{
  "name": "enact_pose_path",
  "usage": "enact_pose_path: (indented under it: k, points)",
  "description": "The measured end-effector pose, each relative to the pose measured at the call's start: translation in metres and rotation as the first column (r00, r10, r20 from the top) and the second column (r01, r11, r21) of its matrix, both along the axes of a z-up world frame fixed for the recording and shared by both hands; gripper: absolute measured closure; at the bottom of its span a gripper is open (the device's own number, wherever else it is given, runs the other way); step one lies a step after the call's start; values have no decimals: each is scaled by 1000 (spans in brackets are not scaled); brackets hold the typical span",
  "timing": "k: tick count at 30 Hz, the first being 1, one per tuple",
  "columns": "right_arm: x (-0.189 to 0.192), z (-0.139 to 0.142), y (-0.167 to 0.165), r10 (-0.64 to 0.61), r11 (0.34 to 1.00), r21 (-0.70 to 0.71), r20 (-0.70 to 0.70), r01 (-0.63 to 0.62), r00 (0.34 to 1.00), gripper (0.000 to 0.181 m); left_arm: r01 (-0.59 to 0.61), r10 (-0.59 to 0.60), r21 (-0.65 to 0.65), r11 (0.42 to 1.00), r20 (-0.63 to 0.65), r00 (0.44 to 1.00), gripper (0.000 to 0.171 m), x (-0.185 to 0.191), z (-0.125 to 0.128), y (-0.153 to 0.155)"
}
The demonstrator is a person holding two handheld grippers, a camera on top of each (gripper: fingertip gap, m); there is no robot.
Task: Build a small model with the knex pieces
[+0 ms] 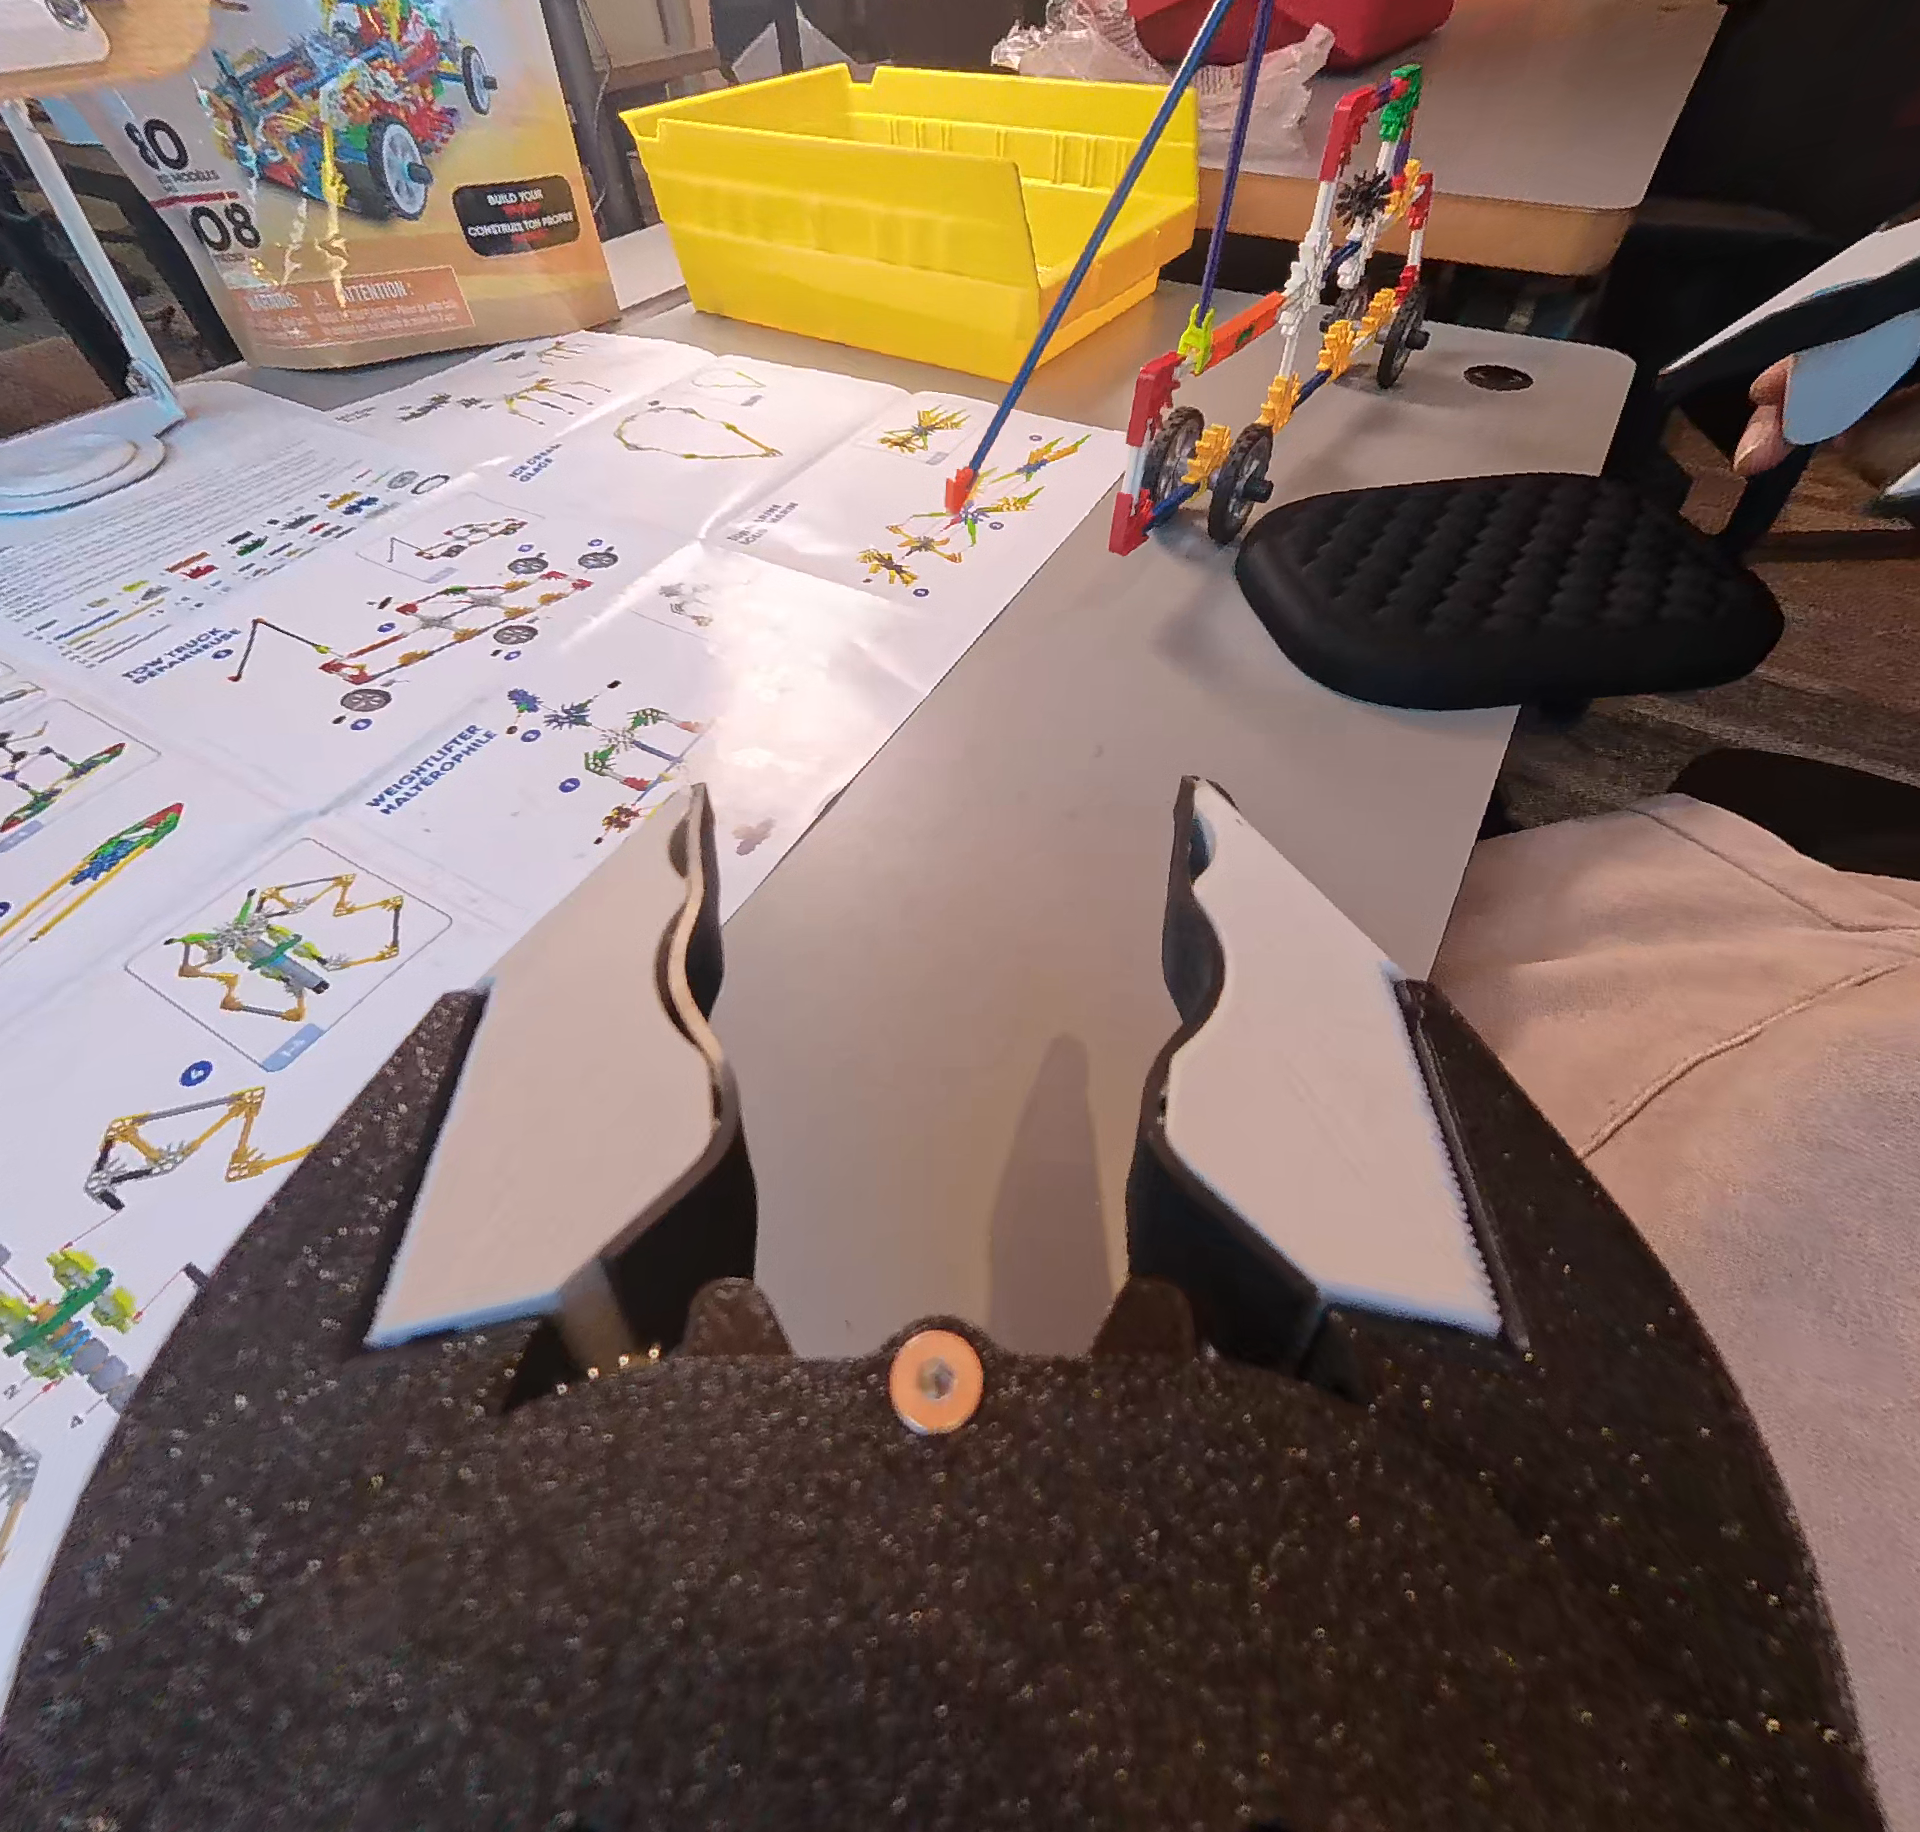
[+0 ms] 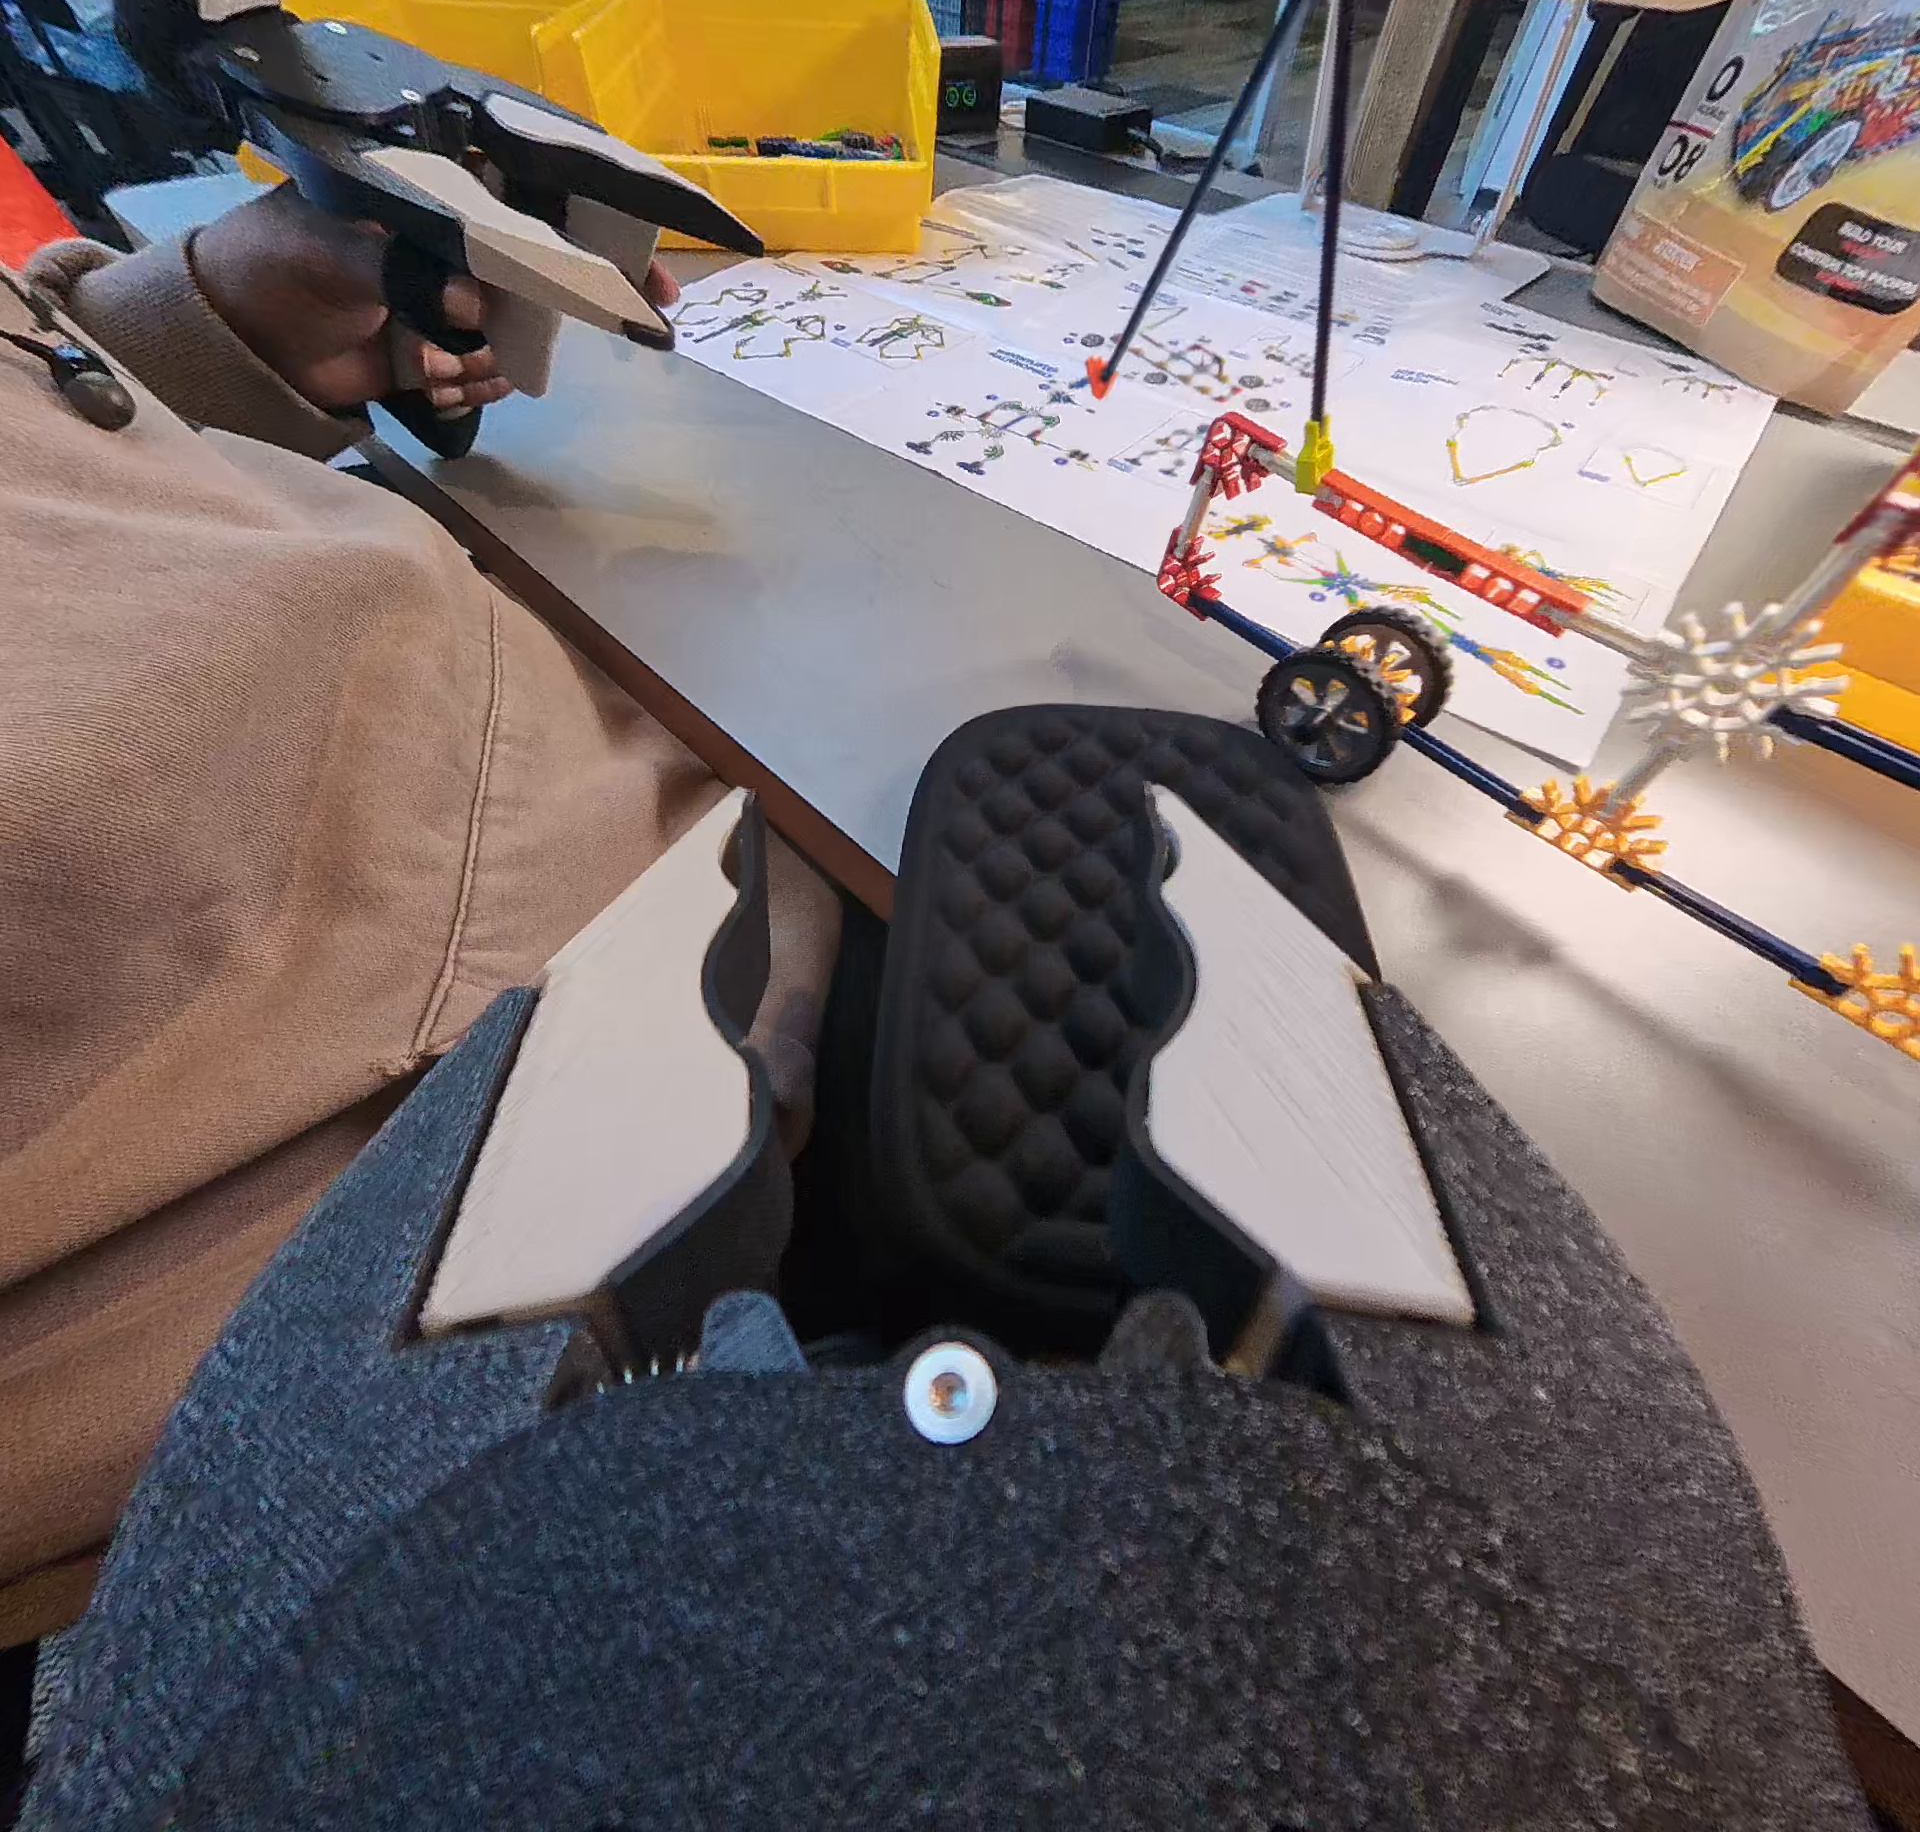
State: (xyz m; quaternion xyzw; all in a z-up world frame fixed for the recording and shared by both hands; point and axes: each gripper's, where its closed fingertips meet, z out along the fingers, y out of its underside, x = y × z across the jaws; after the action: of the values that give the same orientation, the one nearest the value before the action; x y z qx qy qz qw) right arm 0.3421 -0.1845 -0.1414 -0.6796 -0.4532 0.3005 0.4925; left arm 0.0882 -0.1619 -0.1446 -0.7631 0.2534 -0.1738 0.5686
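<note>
Both claws spread and empty above the counter [image 1: 1039, 743].

The left claw [image 1: 940, 951] is kept over bare counter; the rod-and-connector toy [image 1: 1278, 369], at 1 o'clock, is perhaps best approached slowly. The right claw [image 2: 951, 961] is held above a black armrest pad [image 2: 1029, 951].

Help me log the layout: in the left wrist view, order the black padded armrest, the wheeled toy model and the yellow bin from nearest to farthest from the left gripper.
From the left gripper:
1. Black padded armrest, right, at the table edge.
2. Wheeled toy model, just behind it, right of centre.
3. Yellow bin, farthest, top centre.
</note>
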Motion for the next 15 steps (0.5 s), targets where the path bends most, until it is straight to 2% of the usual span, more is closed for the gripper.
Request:
enact_pose_path:
  k: [11, 13, 15]
  points:
    - [5, -4, 11, -54, 998, 9, -3, 54, 999, 109, -4, 4, 9, 1000, -11, 1000, 88, 0, 2, -3]
    - [12, -6, 26, -126, 992, 17, -8, 126, 992, 106, -10, 10, 14, 1000, -11, 1000, 88, -2, 3, -3]
    - [35, -6, 57, -297, 954, 37, -25, 298, 955, 102, -20, 21, 20, 1000, -11, 1000, 88, -4, 4, -3]
